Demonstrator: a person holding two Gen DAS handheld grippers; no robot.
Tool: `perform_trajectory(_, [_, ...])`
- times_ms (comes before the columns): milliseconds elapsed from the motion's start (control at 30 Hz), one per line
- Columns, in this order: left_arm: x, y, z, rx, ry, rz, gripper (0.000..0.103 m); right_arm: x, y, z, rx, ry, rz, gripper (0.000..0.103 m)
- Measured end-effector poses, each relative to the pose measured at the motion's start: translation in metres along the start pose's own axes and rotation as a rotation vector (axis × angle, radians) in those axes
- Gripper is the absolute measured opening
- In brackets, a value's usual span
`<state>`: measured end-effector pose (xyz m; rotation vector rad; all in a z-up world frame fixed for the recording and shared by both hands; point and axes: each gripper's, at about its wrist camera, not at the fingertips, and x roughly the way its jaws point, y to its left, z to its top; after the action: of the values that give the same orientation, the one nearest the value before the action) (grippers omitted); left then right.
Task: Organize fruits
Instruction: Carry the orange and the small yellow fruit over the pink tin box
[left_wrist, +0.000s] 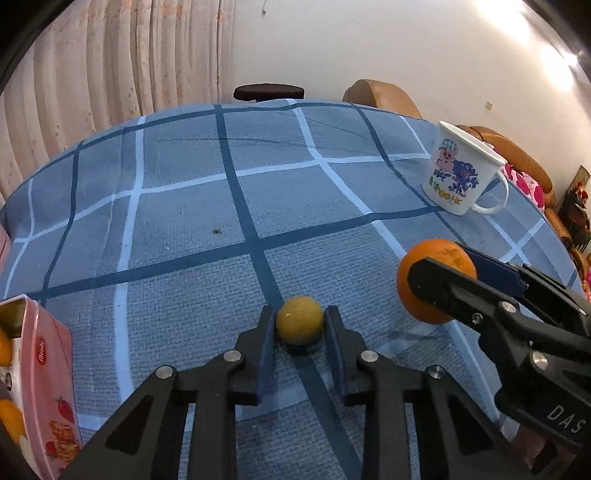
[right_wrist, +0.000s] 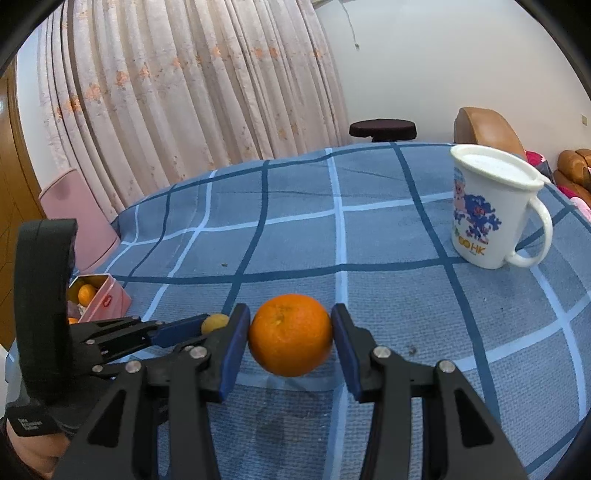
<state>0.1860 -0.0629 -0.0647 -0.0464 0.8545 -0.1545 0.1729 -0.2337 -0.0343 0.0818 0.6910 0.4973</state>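
Note:
My left gripper (left_wrist: 300, 325) is shut on a small yellow-brown round fruit (left_wrist: 300, 320), low over the blue checked tablecloth (left_wrist: 192, 206). My right gripper (right_wrist: 291, 334) is shut on an orange (right_wrist: 291, 335) and holds it a little above the cloth, with its shadow below. In the left wrist view the right gripper (left_wrist: 439, 269) and the orange (left_wrist: 443, 254) are to the right of the small fruit. In the right wrist view the left gripper (right_wrist: 214, 323) and the small fruit (right_wrist: 214, 322) are to the left. A pink tin (left_wrist: 48, 387) at the left holds oranges (right_wrist: 87, 294).
A white cartoon mug (right_wrist: 491, 214) stands at the right rear of the table; it also shows in the left wrist view (left_wrist: 461, 170). A pink chair back (right_wrist: 74, 214) and curtains are on the left. Brown sofas (left_wrist: 384, 96) and a dark stool (left_wrist: 269, 91) lie beyond the table.

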Motion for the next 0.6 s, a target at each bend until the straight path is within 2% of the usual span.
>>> perform_trajectory(300, [-0.021, 0.007, -0.006, -0.016, -0.088, 0.023, 0.028, -0.009, 0.011, -0.001, -0.046, -0.059, -0.009, 0.048])
perform_trajectory(600, [-0.044, 0.004, -0.012, 0.006, -0.194, 0.086, 0.028, -0.018, 0.024, -0.003, -0.104, -0.123, -0.015, 0.048])
